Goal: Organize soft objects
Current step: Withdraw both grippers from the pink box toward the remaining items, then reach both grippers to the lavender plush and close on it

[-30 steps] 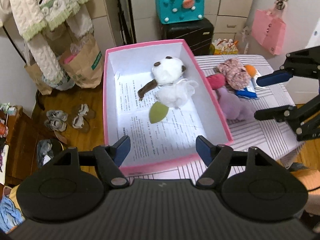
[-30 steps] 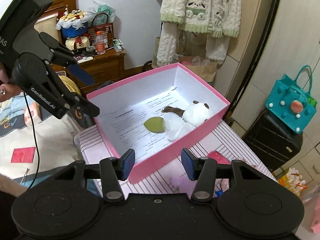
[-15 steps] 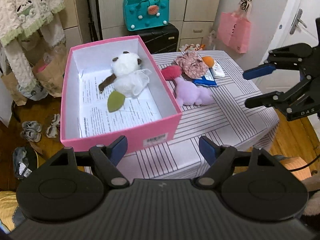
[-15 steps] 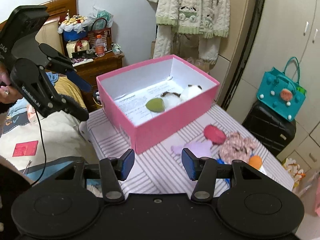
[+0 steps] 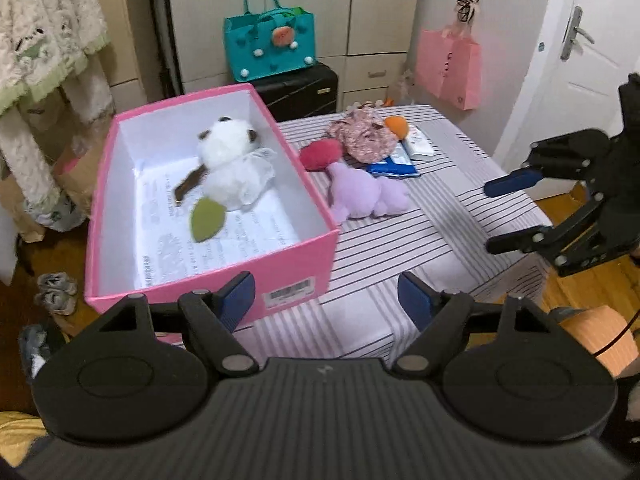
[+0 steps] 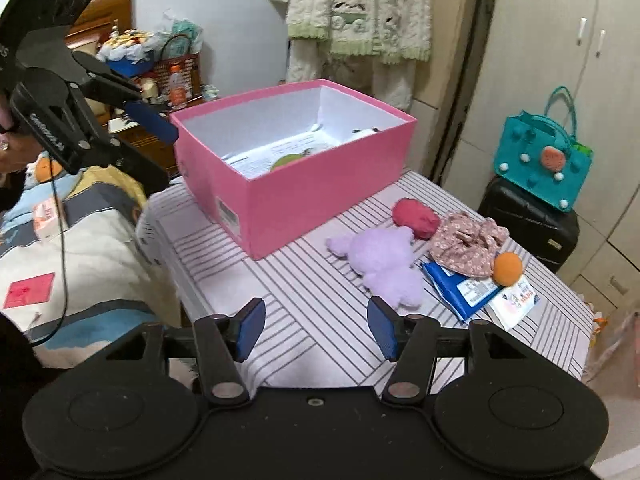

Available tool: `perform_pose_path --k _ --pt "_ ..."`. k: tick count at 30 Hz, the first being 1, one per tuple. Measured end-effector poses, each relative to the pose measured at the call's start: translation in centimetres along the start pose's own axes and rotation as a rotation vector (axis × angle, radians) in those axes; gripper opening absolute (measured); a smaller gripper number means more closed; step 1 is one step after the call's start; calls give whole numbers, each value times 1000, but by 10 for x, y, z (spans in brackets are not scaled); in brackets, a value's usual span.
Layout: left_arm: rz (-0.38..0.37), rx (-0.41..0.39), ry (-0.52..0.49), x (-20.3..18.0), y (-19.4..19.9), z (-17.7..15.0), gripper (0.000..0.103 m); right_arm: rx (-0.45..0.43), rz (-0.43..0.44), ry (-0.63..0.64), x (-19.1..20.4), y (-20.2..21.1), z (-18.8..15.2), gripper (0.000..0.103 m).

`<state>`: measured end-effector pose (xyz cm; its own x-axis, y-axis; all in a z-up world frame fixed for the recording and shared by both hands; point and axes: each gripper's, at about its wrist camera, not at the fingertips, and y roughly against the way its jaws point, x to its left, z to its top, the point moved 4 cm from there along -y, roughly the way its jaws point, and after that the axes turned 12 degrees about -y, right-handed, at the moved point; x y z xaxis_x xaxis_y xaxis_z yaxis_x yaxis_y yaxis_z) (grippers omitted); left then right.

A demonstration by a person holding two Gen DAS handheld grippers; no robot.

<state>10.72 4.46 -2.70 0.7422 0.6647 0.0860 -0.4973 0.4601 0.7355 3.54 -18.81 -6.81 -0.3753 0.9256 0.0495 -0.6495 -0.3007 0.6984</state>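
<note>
A pink box stands on the striped table and holds a white plush toy with a green leaf. Beside the box lie a purple plush, a red pompom, a floral cloth and an orange ball. My left gripper is open and empty at the box's near corner. My right gripper is open and empty above the table, short of the purple plush; it also shows in the left wrist view.
A blue packet and a white packet lie by the cloth. A teal bag sits on a black suitcase behind the table. A pink bag hangs by the door. A bed lies left of the table.
Both grippers have drawn back and lower from over the box. The right view has swung from the box to the loose soft things on the table. Both stay open.
</note>
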Motion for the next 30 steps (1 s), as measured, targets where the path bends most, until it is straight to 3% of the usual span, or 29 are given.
perform_pose_path --k 5,14,21,30 --pt "-15 -56 42 -15 -17 9 77 -25 -33 5 -7 -14 -12 63" --pt "-9 -130 -8 -61 -47 44 75 -94 -12 -20 -38 -35 -21 69" --pt "-46 -102 23 -72 -95 65 74 -97 19 -36 -69 -61 -21 69" --pt "46 -21 83 -56 -167 83 74 -95 28 62 -78 -109 -12 69"
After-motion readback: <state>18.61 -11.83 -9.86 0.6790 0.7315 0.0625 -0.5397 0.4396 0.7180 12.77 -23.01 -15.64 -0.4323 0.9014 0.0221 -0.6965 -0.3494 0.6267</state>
